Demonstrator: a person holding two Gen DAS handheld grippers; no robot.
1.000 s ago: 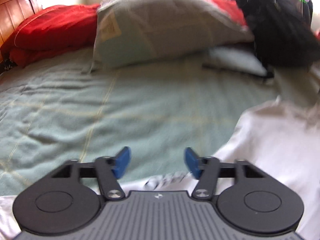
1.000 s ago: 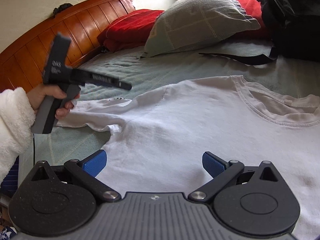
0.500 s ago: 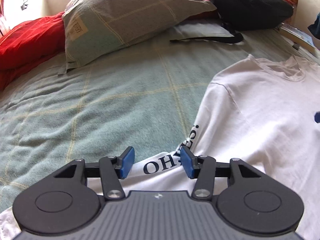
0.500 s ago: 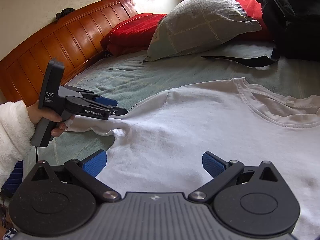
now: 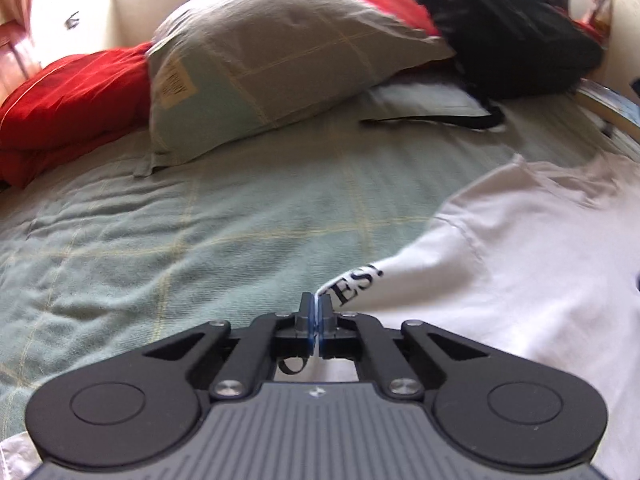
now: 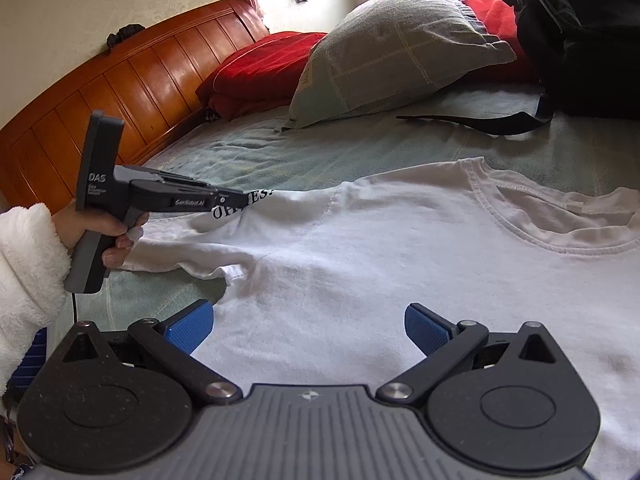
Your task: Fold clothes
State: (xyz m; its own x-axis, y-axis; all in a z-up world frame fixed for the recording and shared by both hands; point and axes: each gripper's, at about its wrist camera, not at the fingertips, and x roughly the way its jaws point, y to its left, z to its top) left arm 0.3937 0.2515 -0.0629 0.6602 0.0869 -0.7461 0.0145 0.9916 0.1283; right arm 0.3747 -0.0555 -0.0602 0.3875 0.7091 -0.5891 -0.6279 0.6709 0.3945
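Green checked bedding (image 5: pixel 168 248) carries a white T-shirt (image 6: pixel 360 272) spread flat; right gripper (image 6: pixel 308 326) hovers agape over its body, while left gripper (image 5: pixel 316 314) pinches the lettered sleeve (image 5: pixel 360 280), probably to fold inward, pillow (image 5: pixel 280 52) beyond

Green bedspread (image 5: pixel 200 240) w/ grey-green pillow (image 5: pixel 280 60), red bedding (image 5: pixel 72 96), black backpack (image 5: pixel 500 28), wooden headboard (image 6: pixel 120 92).

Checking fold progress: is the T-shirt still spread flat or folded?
Mostly spread: the T-shirt lies flat on the bed; only its sleeve is pinched in the left tongs.
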